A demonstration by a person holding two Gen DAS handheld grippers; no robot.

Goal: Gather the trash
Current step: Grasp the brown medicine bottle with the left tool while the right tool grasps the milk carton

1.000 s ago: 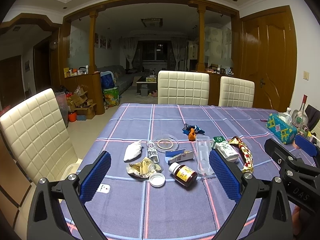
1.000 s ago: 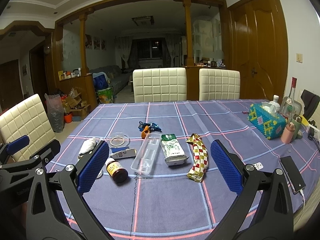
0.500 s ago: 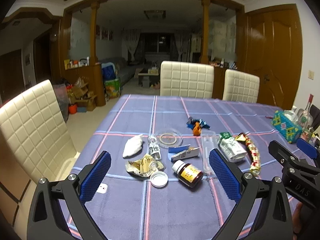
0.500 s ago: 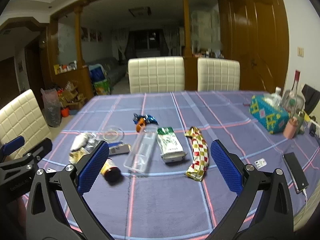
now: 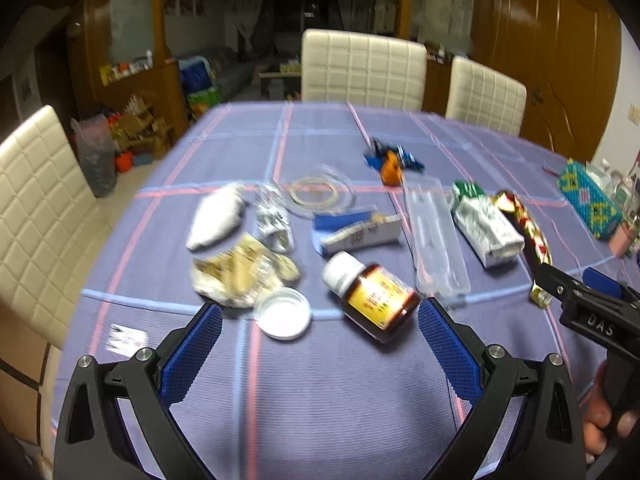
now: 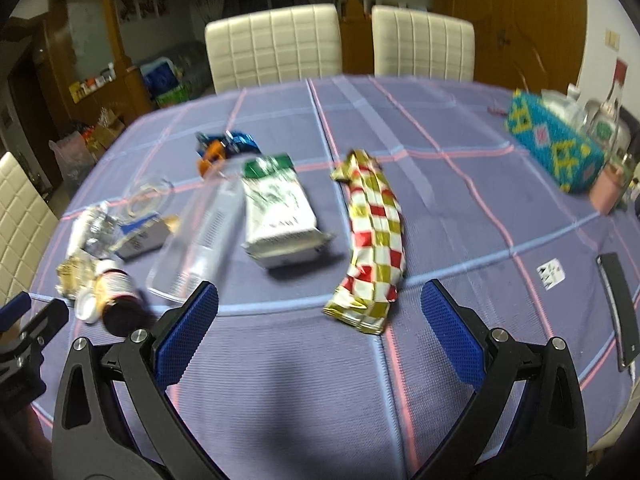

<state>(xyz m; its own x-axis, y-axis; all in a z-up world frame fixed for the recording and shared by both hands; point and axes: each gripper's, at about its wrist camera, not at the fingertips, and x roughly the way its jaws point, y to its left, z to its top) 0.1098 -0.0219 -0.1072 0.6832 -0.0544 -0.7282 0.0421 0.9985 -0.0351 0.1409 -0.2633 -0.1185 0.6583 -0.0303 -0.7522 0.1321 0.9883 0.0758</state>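
I am at the approach, with nothing picked up yet. My left tool [image 5: 318,316] hangs spread wide and empty over the near edge of the counter [image 5: 320,400], its pads bracketing the white lid [image 5: 283,313] and the brown pill bottle [image 5: 372,295], which lies on its side just beyond them. My right tool [image 6: 318,306] is equally wide and empty, aimed at the red-and-gold checked wrapper [image 6: 372,240], whose near end sits between its pads.

The trash lies in a loose row across the counter: a crumpled wrapper [image 5: 244,276], a white wad [image 5: 218,216], a clear plastic tray [image 5: 436,236], a green-and-white packet [image 6: 280,216] and the rest. I see no bin in either view.

Next, I judge, each tool must drop lower and push forward until one piece lies squarely between the pads, then close. The bottle is round and may roll; the wrapper is limp and should be pinched near its middle.

Against a second ago, both tools have tipped down and moved closer: the litter looms larger, the ceiling is gone from view, and the blur suggests I am moving fast.
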